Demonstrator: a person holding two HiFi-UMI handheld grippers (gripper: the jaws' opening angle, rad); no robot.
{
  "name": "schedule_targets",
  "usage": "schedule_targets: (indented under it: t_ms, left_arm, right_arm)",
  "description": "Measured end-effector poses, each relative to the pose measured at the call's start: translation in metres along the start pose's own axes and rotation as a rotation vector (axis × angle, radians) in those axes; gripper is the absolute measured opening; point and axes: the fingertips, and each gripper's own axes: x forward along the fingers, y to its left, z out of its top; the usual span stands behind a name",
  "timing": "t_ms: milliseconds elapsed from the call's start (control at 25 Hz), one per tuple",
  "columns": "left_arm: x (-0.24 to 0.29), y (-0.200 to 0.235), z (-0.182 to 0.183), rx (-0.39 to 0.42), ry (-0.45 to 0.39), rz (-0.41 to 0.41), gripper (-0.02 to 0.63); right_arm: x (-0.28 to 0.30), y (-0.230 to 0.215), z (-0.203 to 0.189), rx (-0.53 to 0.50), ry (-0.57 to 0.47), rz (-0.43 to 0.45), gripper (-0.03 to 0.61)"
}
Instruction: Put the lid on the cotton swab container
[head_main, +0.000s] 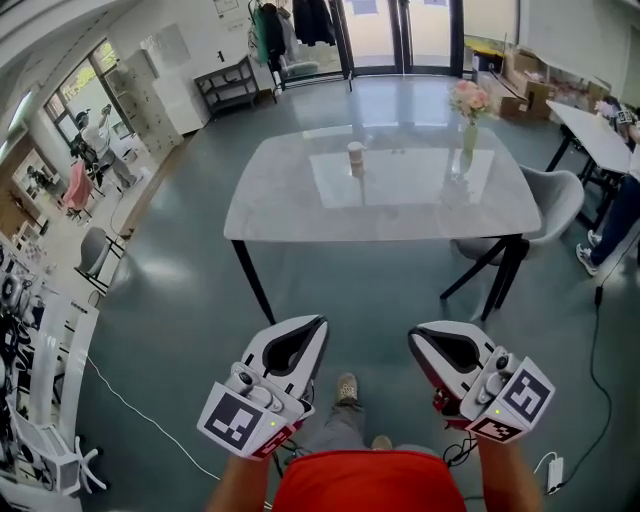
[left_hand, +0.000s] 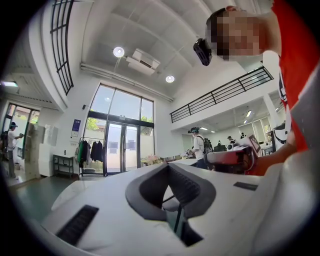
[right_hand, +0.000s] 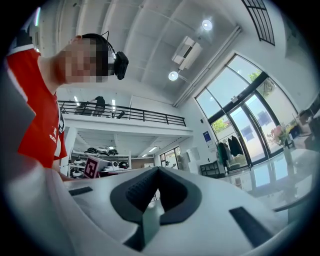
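left tool (head_main: 316, 325): jaws pressed together, nothing in them, held level out front, well short of the worktop (head_main: 280, 205)
right tool (head_main: 416, 338): same deal, clamped on nothing, tipped up a bit
cotton swab container (head_main: 355, 157): small thing mid-worktop, well apart from both tools; too small to tell where the lid is
why: looks like a carry pose to me, guessing nothing's started yet
watch out: vase of flowers (head_main: 467, 145) sits near it

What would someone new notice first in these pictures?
The left gripper and the right gripper, both white, shut and empty, sit side by side at the bottom of the head view, short of the table. Ahead stands a pale glossy table, with a small container near its middle and a vase of pink flowers toward its right side.
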Motion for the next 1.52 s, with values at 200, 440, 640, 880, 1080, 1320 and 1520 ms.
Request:
schedule_targets:
  t_ms: [200, 440, 640, 880, 1080, 1320, 1520]
  left_arm:
    - [0.030, 0.040, -0.010, -0.017, -0.024, 0.009, 0.017]
    - [0.074, 0.114, -0.012, 0.000, -0.057, 0.001, 0.017]
    - [0.109, 0.177, -0.022, 0.034, 0.031, -0.041, 0.017]
    - [0.141, 0.247, -0.025, 0.020, 0.036, -0.086, 0.017]
    - [0.170, 0.280, -0.038, 0.005, 0.047, -0.103, 0.017]
    - [0.207, 0.305, -0.051, -0.023, 0.069, -0.094, 0.017]
    - [0.241, 0.338, -0.067, -0.020, 0.094, -0.063, 0.017]
  right_arm:
    - [0.029, -0.036, -0.010, -0.008, 0.031, -0.006, 0.011]
    - [0.093, -0.093, -0.004, -0.024, 0.039, -0.029, 0.011]
    - [0.157, -0.139, 0.004, -0.038, 0.031, -0.041, 0.011]
    - [0.223, -0.182, 0.002, -0.032, 0.030, -0.079, 0.011]
    - [0.247, -0.216, -0.004, -0.029, 0.051, -0.106, 0.011]
    - [0.265, -0.260, -0.007, -0.019, 0.061, -0.112, 0.011]
    - [0.287, -0.311, -0.017, -0.006, 0.058, -0.095, 0.011]
